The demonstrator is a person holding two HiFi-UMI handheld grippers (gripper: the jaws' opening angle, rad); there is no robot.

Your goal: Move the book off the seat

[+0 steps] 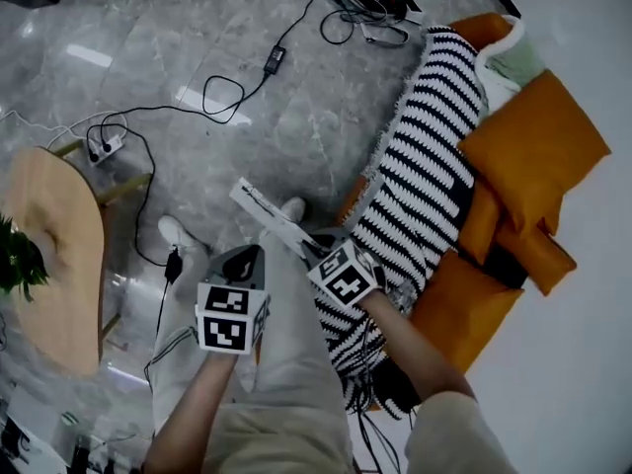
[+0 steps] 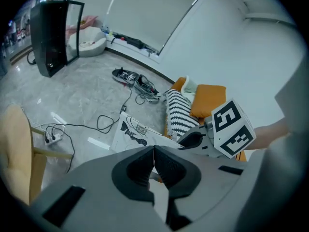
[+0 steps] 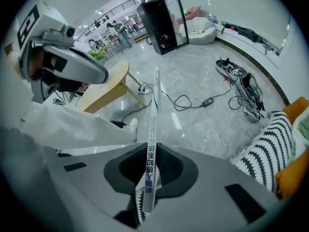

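So the thin white book (image 3: pixel 153 124) is pinched between the fingers of the right gripper (image 3: pixel 150 166), closed down to just the book's thickness. It's held in the air over the grey marble floor (image 1: pixel 197 28), just beside the orange sofa (image 1: pixel 533 136) draped with a black-and-white striped throw (image 1: pixel 434 117). The left gripper (image 2: pixel 153 161) fingers are pressed together, nothing gripped.

The floor (image 1: pixel 326 117) is glossy stone, table (image 1: pixel 59 245) matt wood, throw (image 1: pixel 434 146) coarse knit, book (image 3: pixel 152 144) smooth paper.
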